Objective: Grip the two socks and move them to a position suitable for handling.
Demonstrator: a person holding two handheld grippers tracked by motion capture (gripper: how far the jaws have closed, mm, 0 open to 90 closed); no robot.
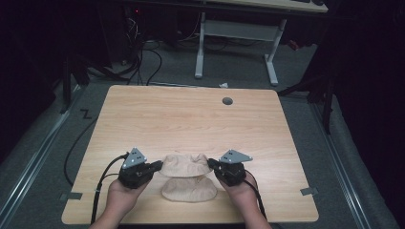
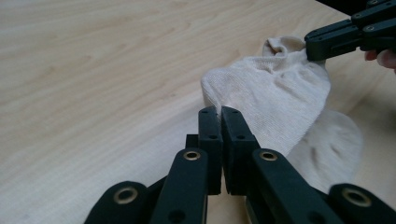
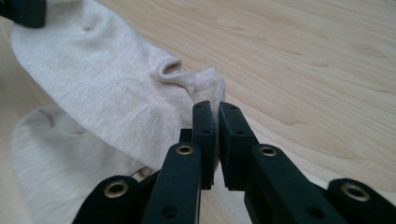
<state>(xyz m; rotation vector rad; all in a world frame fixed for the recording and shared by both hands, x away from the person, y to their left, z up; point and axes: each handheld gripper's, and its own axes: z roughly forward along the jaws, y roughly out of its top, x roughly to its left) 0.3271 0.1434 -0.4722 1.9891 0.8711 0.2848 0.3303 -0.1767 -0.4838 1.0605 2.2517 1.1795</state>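
Wooden table (image 1: 191, 114) | left hand-held gripper (image 1: 155, 166), right hand-held gripper (image 1: 213, 166): both clamped on sock (image 1: 185, 165)

No readable text, label, brand or number stood anywhere — not on the table (image 1: 191, 109), not on the cloth (image 1: 184, 164) — only a dark Z-shaped floor mark (image 1: 86, 114), far left.

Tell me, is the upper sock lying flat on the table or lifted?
Lifted, it seems: the upper sock is stretched between the left gripper and right gripper, each shut on one end, above the second sock lying flat on the table.
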